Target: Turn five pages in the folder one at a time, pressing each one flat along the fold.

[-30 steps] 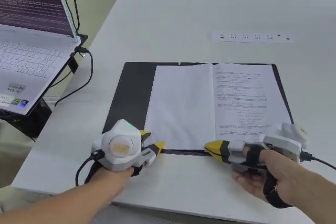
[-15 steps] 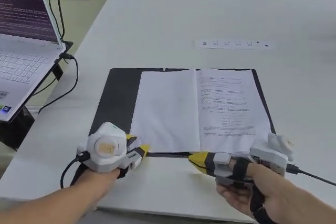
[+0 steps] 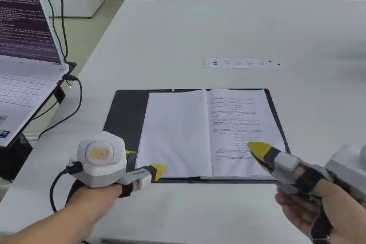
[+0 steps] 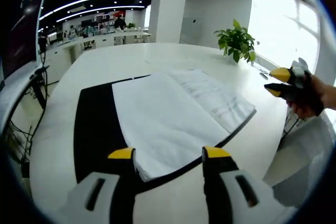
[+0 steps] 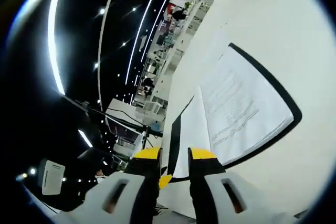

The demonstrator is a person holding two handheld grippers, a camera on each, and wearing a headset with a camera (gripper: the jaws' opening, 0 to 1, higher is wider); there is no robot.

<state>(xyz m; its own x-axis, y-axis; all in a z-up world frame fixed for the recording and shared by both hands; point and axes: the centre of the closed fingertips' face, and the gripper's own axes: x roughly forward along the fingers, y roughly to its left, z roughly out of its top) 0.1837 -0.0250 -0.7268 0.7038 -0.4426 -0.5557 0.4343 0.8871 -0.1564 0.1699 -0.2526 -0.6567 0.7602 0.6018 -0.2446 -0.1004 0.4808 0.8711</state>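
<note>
The folder [image 3: 128,121] lies open and flat on the white table [image 3: 189,32], a little below the middle of the head view. Its black cover shows as a wide strip at the left. A blank page [image 3: 171,132] covers the left half and a printed page [image 3: 240,130] the right half, and they meet at the fold.

The left gripper [image 3: 157,171] sits at the lower left, low over the table. Its yellow tips are at the bottom corner of the blank page. In its own view the left gripper [image 4: 168,153] has its jaws spread wide, one on each side of that corner and holding nothing. I cannot tell whether they touch the paper.

The right gripper [image 3: 260,151] is at the lower right, with its tip over the bottom of the printed page. The left gripper view shows it raised in the air, off to the right of the folder. In its own view the right gripper [image 5: 175,154] has only a narrow gap between its jaws, with nothing held.

A laptop [image 3: 23,44] stands at the upper left, and a power strip [image 3: 245,63] lies on the table beyond the folder.
</note>
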